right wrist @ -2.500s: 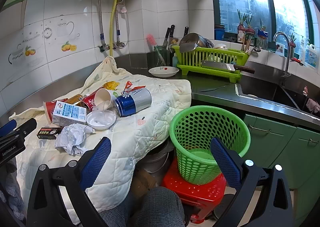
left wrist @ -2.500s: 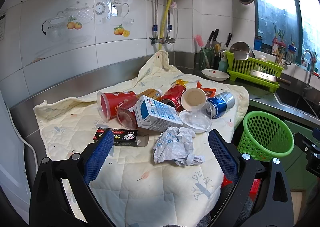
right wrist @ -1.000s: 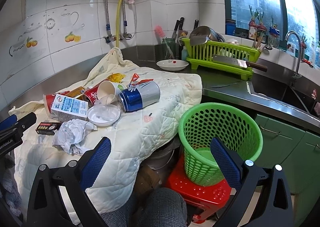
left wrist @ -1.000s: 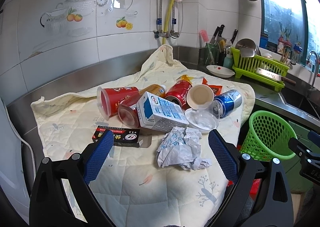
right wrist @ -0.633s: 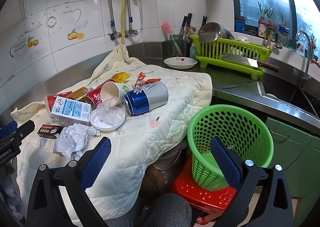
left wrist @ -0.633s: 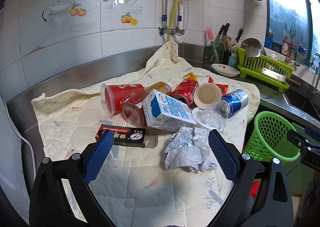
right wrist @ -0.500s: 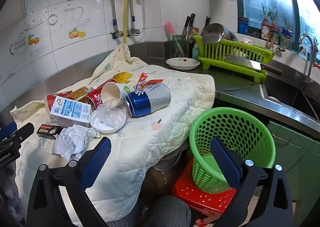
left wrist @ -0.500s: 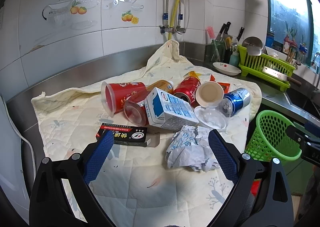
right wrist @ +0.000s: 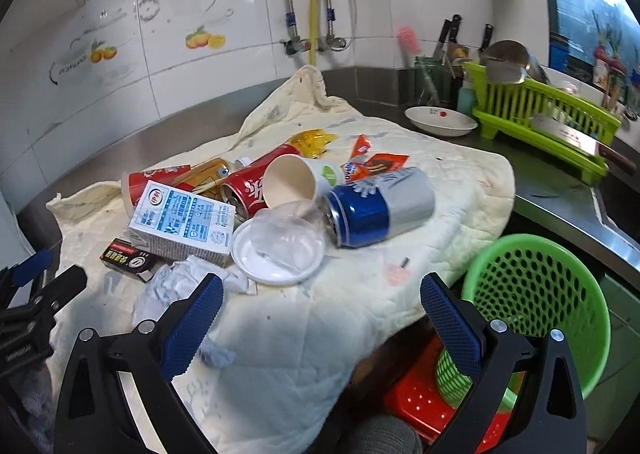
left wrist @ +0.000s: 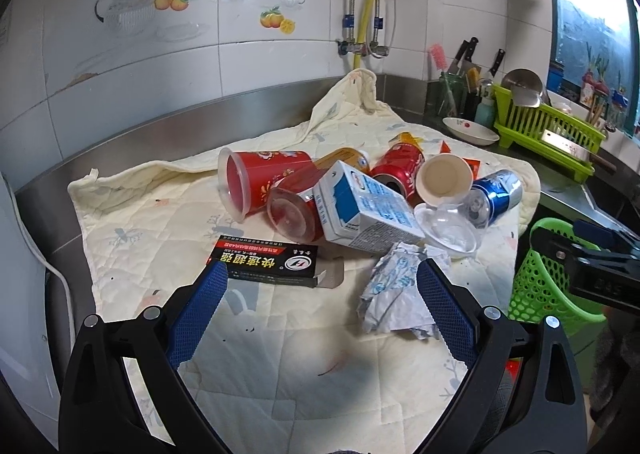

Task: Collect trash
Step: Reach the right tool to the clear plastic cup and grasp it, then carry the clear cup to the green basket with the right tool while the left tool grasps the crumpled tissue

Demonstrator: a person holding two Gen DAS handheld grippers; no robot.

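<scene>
Left wrist view: your left gripper (left wrist: 322, 308) has its blue-padded jaws spread wide and empty above the cream quilted cloth (left wrist: 168, 238) on the steel counter. The flat black cardboard box with a red stripe (left wrist: 264, 261) lies just past the left jaw's tip, and the crumpled white paper wad (left wrist: 394, 294) lies against the inner side of the right jaw's pad; bare cloth sits between the jaws. Behind them the pile holds a white-and-blue milk carton (left wrist: 362, 212), a tipped red plastic cup (left wrist: 260, 182), a red drink can (left wrist: 398, 168), a paper cup (left wrist: 444, 180) and a blue-and-silver can (left wrist: 494, 196) on its side. In the right wrist view, your right gripper (right wrist: 320, 320) is also wide apart and holds nothing, with the round clear plastic lid (right wrist: 278, 248) just beyond the gap. The green perforated plastic basket (right wrist: 536, 294) stands on a red stool (right wrist: 416, 398) beside the cloth's edge, behind the right jaw.
</scene>
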